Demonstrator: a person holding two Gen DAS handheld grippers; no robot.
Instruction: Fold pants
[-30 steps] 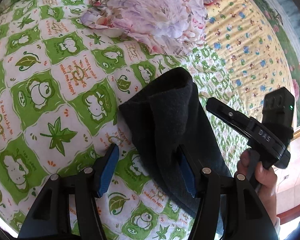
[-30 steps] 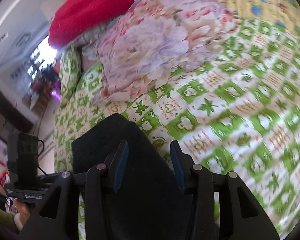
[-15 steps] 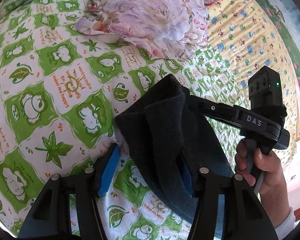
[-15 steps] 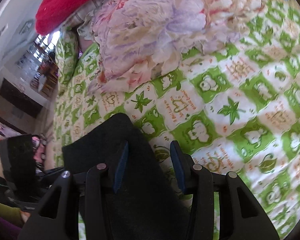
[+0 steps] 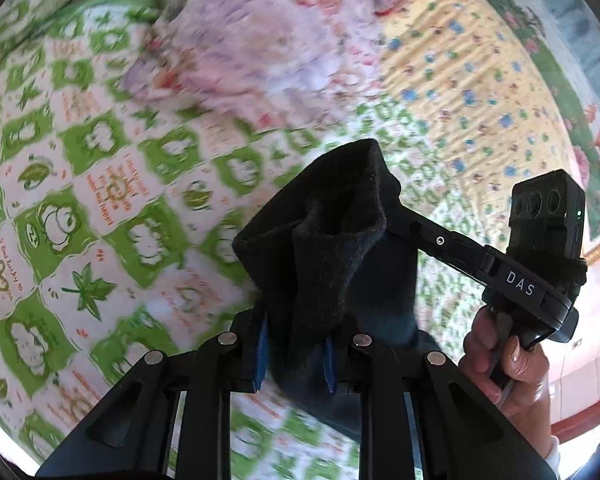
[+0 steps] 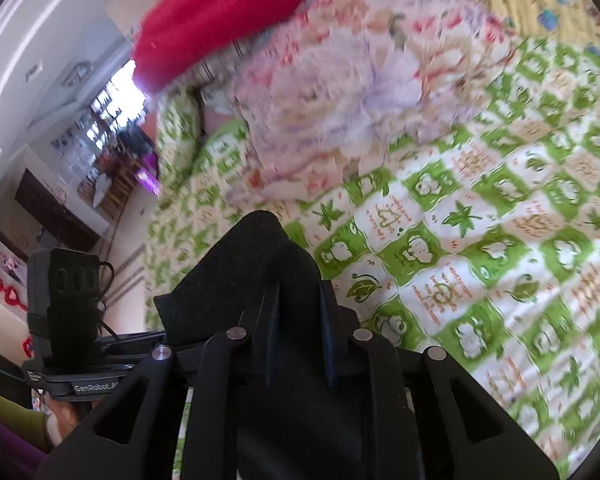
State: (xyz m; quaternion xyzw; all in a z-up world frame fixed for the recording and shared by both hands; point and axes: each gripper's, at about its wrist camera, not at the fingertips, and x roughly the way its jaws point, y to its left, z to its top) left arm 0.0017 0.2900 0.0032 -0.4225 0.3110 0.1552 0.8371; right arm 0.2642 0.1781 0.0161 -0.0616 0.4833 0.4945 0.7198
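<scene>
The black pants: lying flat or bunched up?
Bunched up: the black pants rise in a crumpled peak between the closing left tongs.

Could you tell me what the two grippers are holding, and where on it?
Both are closing on the black fleece pants: the left gripper and right gripper each pinch its bunched near edge.

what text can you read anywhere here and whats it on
"DAS": white letters on the right gripper body, in the left wrist view.
"GenRobot.A…", cut off: on the left gripper base, in the right wrist view.
Orange writing on the green bedsheet: too blurred to read.
</scene>
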